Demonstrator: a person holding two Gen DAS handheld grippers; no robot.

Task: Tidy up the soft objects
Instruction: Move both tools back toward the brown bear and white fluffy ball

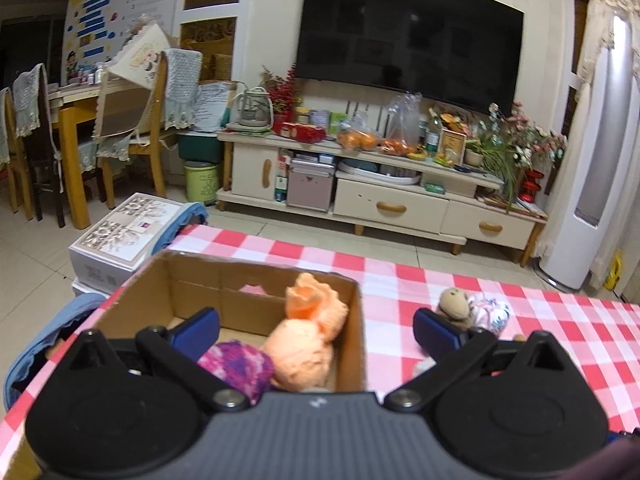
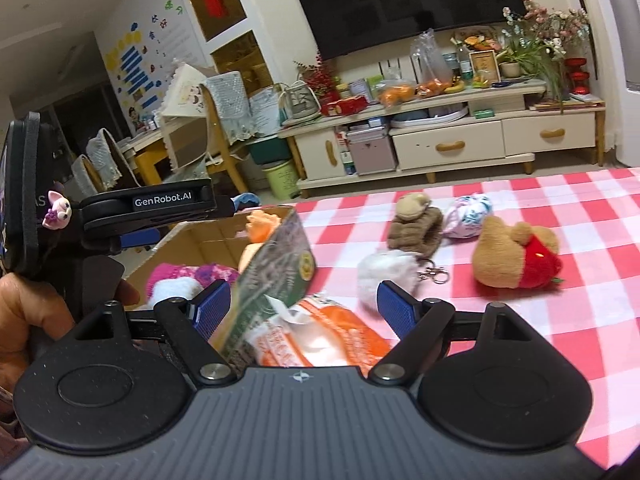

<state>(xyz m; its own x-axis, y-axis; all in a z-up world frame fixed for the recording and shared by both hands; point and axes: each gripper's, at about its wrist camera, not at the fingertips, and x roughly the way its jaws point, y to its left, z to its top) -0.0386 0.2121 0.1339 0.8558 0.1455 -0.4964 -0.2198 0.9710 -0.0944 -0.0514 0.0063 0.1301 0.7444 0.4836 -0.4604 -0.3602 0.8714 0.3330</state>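
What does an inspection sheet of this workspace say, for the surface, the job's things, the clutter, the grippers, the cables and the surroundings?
Surface: table under a red and white checked cloth.
Job's things: cardboard box holds an orange knitted toy and a purple knitted item; outside it on the cloth lie a brown monkey plush, a patterned fabric ball, a bear plush in red and a white fluffy keychain.
Clutter: orange and white plastic packet beside the box.
Grippers: left gripper open, empty; right gripper open, empty.
Cables: nothing seen.
Surroundings: television, cluttered TV cabinet, dining chairs.
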